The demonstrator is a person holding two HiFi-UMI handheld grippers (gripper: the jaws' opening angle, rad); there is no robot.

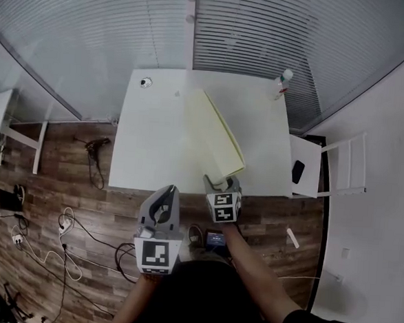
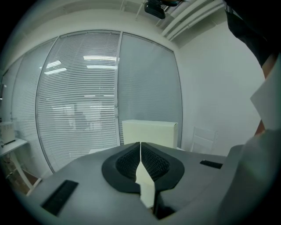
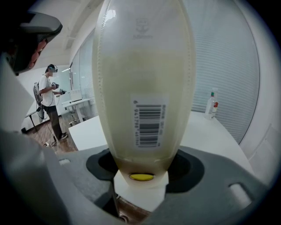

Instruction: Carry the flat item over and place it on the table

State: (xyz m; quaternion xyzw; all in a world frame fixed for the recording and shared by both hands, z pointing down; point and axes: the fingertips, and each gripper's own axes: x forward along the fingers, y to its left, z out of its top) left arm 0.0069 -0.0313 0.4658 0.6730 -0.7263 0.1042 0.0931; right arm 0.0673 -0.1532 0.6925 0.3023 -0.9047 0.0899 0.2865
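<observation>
The right gripper [image 1: 222, 185] is clamped on the near end of the pale flat item [image 1: 218, 134], holding it slanted out over the white counter [image 1: 148, 140], apparently for set-down, while the left gripper [image 1: 165, 193], clenched empty, hangs short of the counter's near edge.

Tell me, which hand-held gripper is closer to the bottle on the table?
Right. The right hand-held gripper, holding the flat yellow item, is at the table's near edge, the bottle at its far right corner. The left hand-held gripper is further left.
</observation>
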